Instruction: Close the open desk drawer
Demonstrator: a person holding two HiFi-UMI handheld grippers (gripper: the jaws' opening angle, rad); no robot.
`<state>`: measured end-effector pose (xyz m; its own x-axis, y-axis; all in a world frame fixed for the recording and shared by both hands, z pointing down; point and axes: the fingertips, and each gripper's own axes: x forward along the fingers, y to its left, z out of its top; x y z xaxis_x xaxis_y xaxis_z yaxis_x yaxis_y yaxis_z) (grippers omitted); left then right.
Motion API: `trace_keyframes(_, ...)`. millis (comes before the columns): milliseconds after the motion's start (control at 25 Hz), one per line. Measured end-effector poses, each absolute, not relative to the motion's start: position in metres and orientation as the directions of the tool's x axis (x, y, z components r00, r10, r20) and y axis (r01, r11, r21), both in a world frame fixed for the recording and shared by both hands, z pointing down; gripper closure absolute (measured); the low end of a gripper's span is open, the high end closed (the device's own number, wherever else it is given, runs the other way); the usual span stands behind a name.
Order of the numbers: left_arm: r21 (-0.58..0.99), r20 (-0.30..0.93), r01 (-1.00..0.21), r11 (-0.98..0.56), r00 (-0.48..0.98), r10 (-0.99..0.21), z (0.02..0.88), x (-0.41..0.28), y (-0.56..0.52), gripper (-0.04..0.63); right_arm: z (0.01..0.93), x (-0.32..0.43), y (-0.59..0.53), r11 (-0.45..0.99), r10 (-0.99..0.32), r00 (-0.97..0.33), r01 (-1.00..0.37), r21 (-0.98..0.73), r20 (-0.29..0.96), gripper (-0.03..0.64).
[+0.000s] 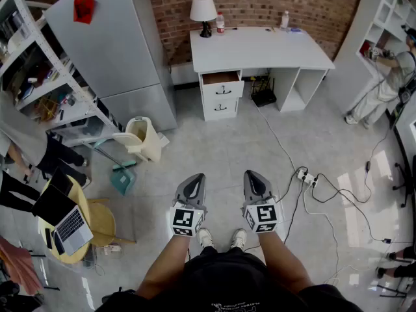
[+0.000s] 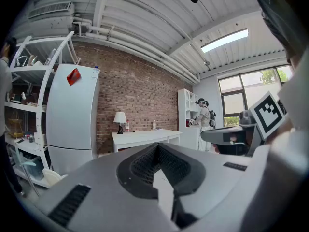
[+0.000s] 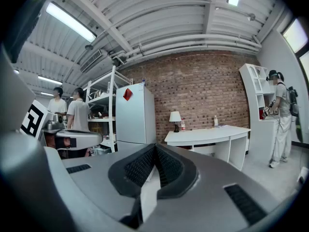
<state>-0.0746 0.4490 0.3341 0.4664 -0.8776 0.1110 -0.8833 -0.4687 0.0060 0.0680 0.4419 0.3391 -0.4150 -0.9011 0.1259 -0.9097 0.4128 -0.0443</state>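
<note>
White laminate desk (image 1: 260, 52) stands against the red brick wall (image 1: 273, 2) at the far side of the room in the head view. Its top drawer (image 1: 221, 78), white-fronted with a dark handle, is pulled out and shows a brown interior; the lower drawer (image 1: 221, 107) sits flush. A white-shaded table lamp (image 1: 203, 12) stands on the desk's left end, and a tall grey refrigerator (image 1: 110, 44) stands to the desk's left. The grey left gripper (image 1: 194, 179) and grey right gripper (image 1: 254, 175) are held side by side over the pale tiled floor (image 1: 214, 148), pointing toward the desk and well apart from it. A white power strip (image 1: 305, 176) with trailing cables lies on the floor to the right. In the left gripper view, the left gripper (image 2: 157, 148) has its jaws brought together at the tip with nothing between them. The desk (image 2: 145, 138) and lamp (image 2: 119, 120) appear beyond, far off, and the drawer is hidden behind the gripper body. The right gripper (image 2: 229, 137) shows alongside. In the right gripper view, the right gripper (image 3: 154, 149) likewise has its jaws closed tip to tip and is empty. The desk (image 3: 207, 135) lies ahead at a distance, and the drawer cannot be made out clearly. A person (image 3: 280, 124) stands at white shelving on the right.
</note>
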Motion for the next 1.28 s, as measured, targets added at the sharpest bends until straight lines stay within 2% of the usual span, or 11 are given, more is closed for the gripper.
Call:
trace_keyframes(560, -0.004, 0.054, -0.902, -0.431, 0.43, -0.901, 0.305, -0.098, 0.428, 0.589, 0.312, 0.053, 0.432, 0.386, -0.922, -0.386, -0.922, -0.015, 0.013, 0.589)
trace_keyframes(1280, -0.03, -0.012, -0.885, -0.464, 0.465, -0.885, 0.294, -0.134, 0.403, 0.589, 0.301, -0.003, 0.409, 0.366, -0.931, -0.366, -0.928, 0.071, 0.006, 0.589)
